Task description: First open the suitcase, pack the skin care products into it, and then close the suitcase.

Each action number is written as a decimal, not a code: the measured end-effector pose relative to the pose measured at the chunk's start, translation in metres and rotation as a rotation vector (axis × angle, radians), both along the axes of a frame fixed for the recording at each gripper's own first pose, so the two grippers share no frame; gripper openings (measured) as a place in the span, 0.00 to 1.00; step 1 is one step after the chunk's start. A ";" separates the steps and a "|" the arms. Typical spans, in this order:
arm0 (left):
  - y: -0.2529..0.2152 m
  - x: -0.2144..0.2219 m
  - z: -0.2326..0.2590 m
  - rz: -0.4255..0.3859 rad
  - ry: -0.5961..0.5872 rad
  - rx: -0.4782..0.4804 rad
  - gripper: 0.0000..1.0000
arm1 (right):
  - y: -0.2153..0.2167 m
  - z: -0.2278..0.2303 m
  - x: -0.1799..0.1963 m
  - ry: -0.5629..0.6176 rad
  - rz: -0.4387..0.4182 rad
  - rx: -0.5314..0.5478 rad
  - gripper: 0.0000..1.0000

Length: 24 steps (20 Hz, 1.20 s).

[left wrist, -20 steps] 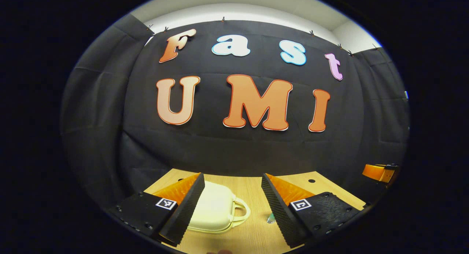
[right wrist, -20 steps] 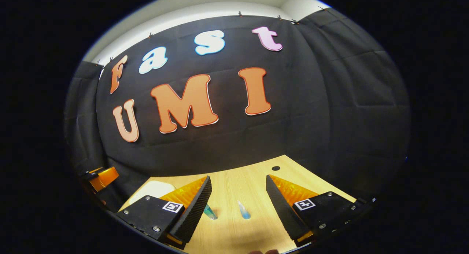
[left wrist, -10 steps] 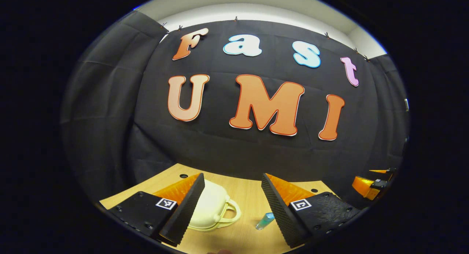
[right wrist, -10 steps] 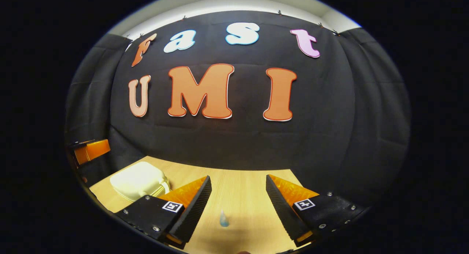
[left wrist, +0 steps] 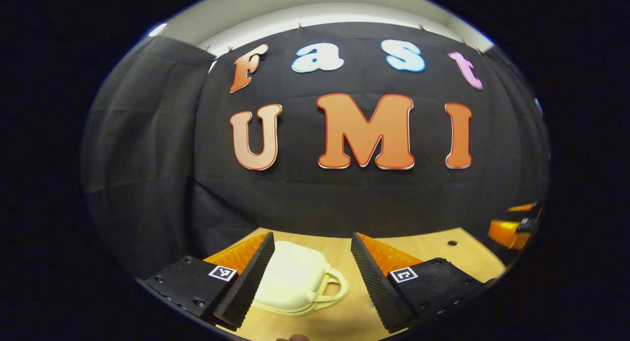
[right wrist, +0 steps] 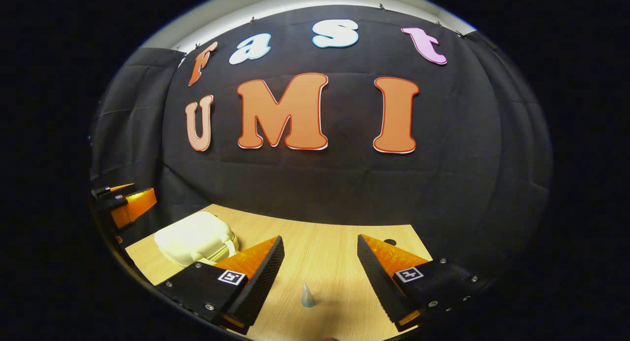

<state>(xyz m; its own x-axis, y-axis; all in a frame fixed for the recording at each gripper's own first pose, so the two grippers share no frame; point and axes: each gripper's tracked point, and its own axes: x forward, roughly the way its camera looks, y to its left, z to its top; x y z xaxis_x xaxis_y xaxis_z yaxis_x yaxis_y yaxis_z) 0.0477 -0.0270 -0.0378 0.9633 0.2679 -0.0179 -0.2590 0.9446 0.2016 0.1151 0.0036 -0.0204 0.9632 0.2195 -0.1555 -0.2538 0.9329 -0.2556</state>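
A small cream suitcase (left wrist: 295, 277) with a loop handle lies closed on the wooden table (left wrist: 433, 245), just beyond and between the fingers of my left gripper (left wrist: 312, 274), which is open and holds nothing. In the right gripper view the same suitcase (right wrist: 194, 237) sits at the left. A pale blue skin care tube (right wrist: 307, 296) lies on the table between the fingers of my right gripper (right wrist: 320, 277), which is open and empty. The other gripper (right wrist: 128, 203) shows far left of that view, and the right one (left wrist: 512, 228) at the left gripper view's right edge.
The wooden table (right wrist: 325, 247) ends at the black cloth wall close behind. A small dark hole (right wrist: 390, 242) marks the tabletop near its right back corner, and another hole (left wrist: 451, 242) sits to the right in the left gripper view.
The left gripper has swung so the suitcase sits more centred between its fingers, and the tube has left its view. The right gripper turned slightly; the tube now points end-on toward it.
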 end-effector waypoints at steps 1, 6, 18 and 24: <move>0.003 0.007 -0.012 -0.013 0.041 0.074 0.97 | -0.002 -0.003 0.003 0.001 -0.024 0.005 0.95; 0.011 0.033 -0.074 -0.092 0.217 0.356 0.98 | -0.013 -0.021 0.007 0.040 -0.142 0.065 0.95; 0.009 0.044 -0.181 -0.204 0.577 0.748 0.98 | -0.083 -0.063 0.008 0.150 -0.307 0.036 0.95; 0.008 0.061 -0.216 -0.238 0.675 0.845 0.98 | -0.110 -0.072 0.006 0.182 -0.380 0.059 0.95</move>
